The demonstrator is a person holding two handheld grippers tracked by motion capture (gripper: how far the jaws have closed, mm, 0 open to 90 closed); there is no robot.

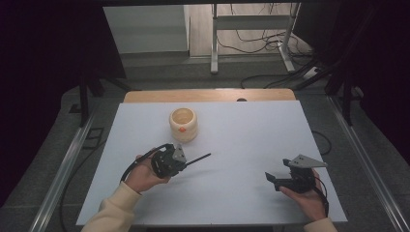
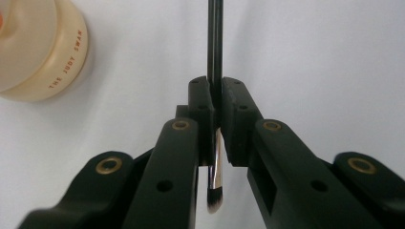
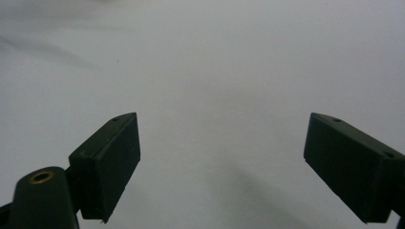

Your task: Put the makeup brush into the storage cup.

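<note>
1. Makeup brush (image 2: 214, 71) sits clamped in left tool (image 2: 216, 98); jaws pressed together on its thin black handle.
2. Left gripper view: handle runs straight up away from the jaws over the bench (image 2: 310, 57); silver ferrule and dark bristle tip hang back toward the camera, between the jaw arms.
3. High view: brush handle (image 1: 199, 158) sticks out of left tool (image 1: 186, 163) to the right and slightly away from the person, roughly level, just above the bench top. Can't tell if the tip touches the surface.
4. Left hand (image 1: 142, 175) wraps the tool body from below-left; cream sleeve (image 1: 113, 212) comes in at bottom edge; cable loops round the hand's left side.
5. Cream jar (image 1: 183, 124) w/ open top stands upright on the bench, beyond left tool, near but apart. Small orange mark on its front. Left gripper view shows the jar (image 2: 40, 47) at upper left w/ printed lettering on its side.
6. Right tool (image 3: 222, 167): jaws stand wide apart, nothing between them, just pale bench surface (image 3: 215, 71) in front.
7. High view: right tool (image 1: 271, 178) sits low at the bench's near-right part, held by right hand (image 1: 307, 195), jaws pointing left; grey three-cornered plate on top. Well apart from brush and jar.
8. Bench (image 1: 251, 130) is a pale sheet over a wooden top, whose far edge shows behind.
</note>
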